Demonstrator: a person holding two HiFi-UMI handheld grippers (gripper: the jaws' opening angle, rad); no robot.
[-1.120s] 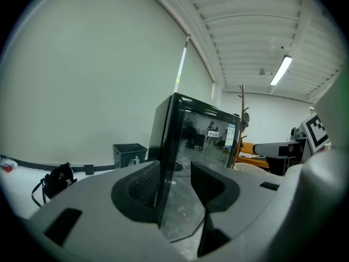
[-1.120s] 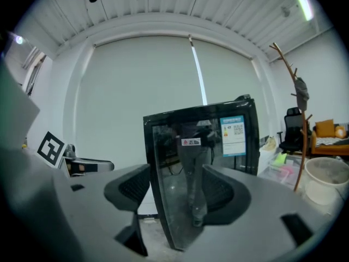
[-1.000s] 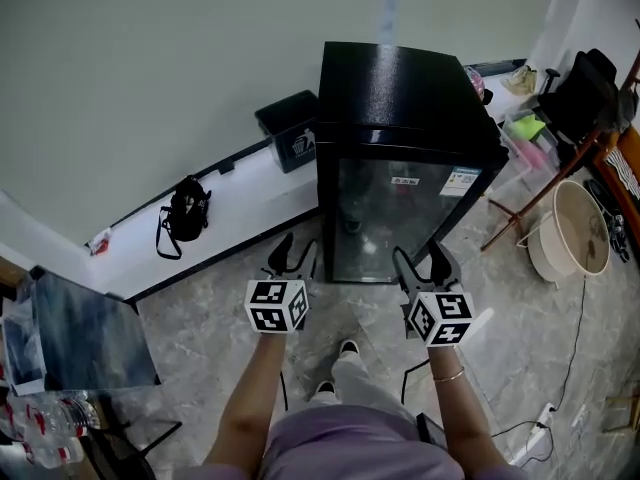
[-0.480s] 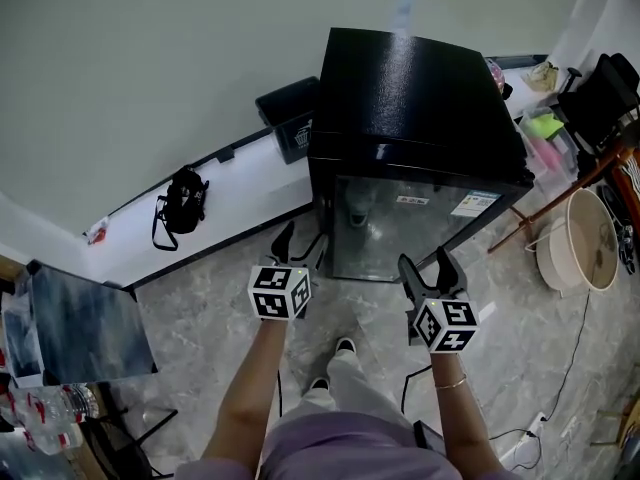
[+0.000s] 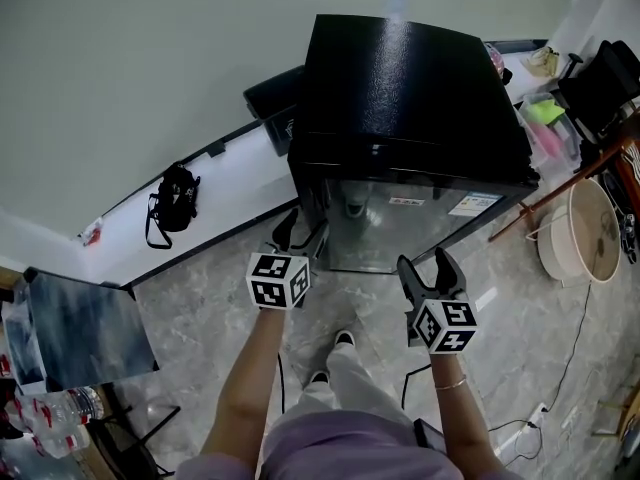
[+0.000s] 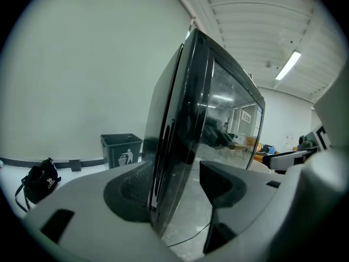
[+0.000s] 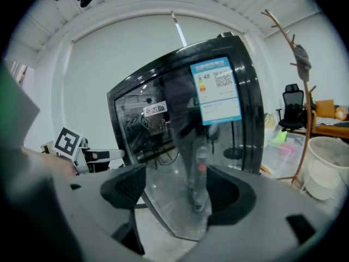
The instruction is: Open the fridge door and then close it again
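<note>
Approach stage, by my judgement: the fridge [image 5: 400, 88] stood on the floor against the wall, its glass door [image 5: 400, 223] shut. The left tool [image 5: 300, 236] had just been opening and stood wide, the door's left edge lined up between its jaws, ungripped. The right tool [image 5: 425, 268], likewise just opened wide, faced the glass, empty. Next move: close on the door edge and pull.

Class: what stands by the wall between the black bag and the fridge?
A dark waste bin stands between the bag and the fridge; the left gripper view shows it best.
</note>
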